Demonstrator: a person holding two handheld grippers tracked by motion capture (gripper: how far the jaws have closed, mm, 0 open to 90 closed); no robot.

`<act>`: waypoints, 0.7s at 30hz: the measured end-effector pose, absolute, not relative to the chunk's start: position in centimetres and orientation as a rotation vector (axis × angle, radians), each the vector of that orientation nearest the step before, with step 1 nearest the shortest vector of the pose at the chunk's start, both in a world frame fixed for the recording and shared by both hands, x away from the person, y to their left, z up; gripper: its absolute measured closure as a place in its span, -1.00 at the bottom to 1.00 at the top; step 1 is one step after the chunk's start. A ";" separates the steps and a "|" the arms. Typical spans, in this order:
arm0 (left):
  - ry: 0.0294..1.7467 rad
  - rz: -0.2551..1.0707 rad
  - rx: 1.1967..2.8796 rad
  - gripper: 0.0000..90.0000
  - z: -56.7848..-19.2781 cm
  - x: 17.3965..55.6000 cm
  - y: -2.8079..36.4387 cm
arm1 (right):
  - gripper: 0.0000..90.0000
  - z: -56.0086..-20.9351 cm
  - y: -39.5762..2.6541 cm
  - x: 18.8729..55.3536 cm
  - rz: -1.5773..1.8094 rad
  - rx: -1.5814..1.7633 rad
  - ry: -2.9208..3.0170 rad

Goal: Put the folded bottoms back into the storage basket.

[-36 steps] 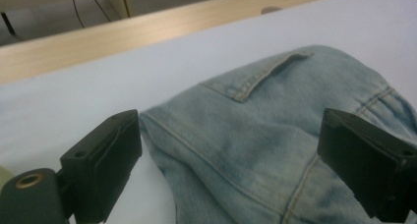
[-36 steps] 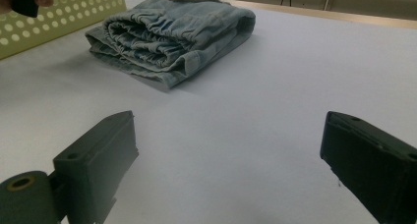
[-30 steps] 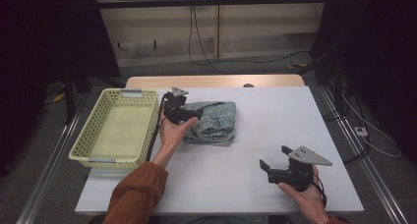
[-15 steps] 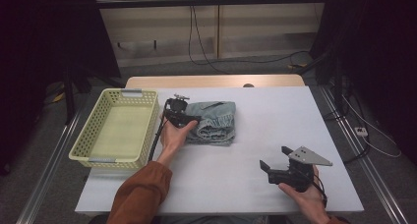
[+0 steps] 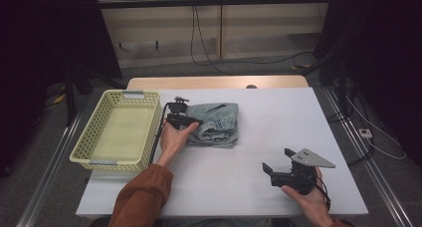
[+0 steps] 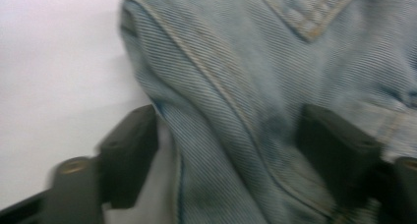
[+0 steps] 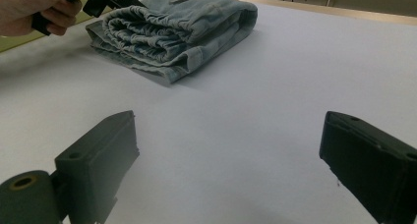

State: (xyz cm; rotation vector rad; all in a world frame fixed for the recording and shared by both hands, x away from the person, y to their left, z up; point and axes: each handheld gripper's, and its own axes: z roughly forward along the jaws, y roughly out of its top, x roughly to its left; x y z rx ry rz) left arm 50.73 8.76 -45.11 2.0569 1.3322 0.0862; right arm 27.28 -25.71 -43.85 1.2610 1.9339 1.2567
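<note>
Lowered since earlier: left gripper [image 5: 185,121], jaws closing around a fold of jeans [image 5: 217,123], not yet pressing; jeans flatter on table [image 5: 278,132] beside basket [image 5: 97,140]. Right gripper [image 5: 271,172]: unmoved, jaws apart, empty.

Lab-like recording room, white work table [image 5: 278,137] on metal rails, trailing floor cables [image 5: 219,62], dark curtained sides

From my left claw's camera the folded jeans [image 6: 275,86] run past the frame edges, blurred, and I can't tell whether the pads are pressing yet.
</note>
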 end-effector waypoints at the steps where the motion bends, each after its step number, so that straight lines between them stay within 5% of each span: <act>1: 1.313 0.074 2.063 -0.17 -45.1 50.6 8.7 | -0.84 -43.9 -25.7 27.3 1.254 1.259 1.936; 13: 1.264 0.008 2.063 0.53 -44.8 50.4 8.4 | -0.84 -43.9 -25.7 27.3 1.254 1.258 1.938; 21: 1.222 0.003 2.069 0.62 -44.1 50.3 8.8 | -0.84 -43.9 -25.9 27.4 1.253 1.260 1.938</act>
